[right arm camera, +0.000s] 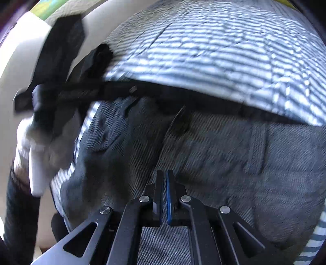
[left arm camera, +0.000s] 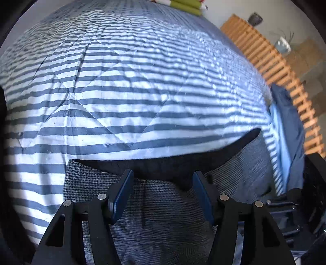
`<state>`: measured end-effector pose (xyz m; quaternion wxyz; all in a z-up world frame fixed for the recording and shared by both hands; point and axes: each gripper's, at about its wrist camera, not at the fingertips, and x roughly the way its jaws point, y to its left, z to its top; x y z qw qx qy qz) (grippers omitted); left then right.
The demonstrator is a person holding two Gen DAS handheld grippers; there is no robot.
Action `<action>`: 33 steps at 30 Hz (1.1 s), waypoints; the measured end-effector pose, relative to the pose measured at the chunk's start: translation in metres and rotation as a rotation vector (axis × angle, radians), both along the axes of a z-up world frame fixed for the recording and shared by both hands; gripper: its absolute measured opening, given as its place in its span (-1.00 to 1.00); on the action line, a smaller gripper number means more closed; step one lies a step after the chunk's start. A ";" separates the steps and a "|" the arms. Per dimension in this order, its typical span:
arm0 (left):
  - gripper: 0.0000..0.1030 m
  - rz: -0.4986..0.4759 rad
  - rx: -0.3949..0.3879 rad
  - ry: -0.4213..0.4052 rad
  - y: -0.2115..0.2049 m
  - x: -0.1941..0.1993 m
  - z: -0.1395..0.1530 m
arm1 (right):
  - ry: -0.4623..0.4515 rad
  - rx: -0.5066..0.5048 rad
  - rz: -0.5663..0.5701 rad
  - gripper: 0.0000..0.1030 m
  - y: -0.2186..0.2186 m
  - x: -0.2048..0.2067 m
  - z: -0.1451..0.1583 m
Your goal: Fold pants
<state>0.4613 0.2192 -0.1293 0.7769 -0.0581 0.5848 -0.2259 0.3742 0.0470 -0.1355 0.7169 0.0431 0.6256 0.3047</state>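
Observation:
Grey woven pants lie on a blue-and-white striped quilt, their dark waistband edge curving across just ahead of my left gripper. That gripper hangs open over the pants with nothing between its blue pads. In the right wrist view the pants fill the lower half. A crease in the cloth runs down to my right gripper, whose fingers are shut together on a pinch of the fabric. The view is blurred by motion. The left gripper shows as a black blur at the left.
The striped quilt covers the bed beyond the pants. A wooden slatted frame runs along the right, with a dark blue and light blue cloth by it. Green folded items sit at the far end. A white-sleeved hand is at left.

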 end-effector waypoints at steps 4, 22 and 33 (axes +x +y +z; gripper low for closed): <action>0.21 0.015 0.012 -0.005 0.001 0.006 -0.001 | 0.001 0.011 0.025 -0.92 0.009 -0.015 -0.008; -0.99 -0.152 0.033 -0.100 -0.018 -0.034 0.027 | -0.011 0.011 -0.037 -0.92 0.003 -0.020 -0.013; -0.99 -0.118 -0.079 -0.116 -0.001 -0.067 0.038 | -0.187 0.036 -0.161 -0.28 -0.015 0.032 0.026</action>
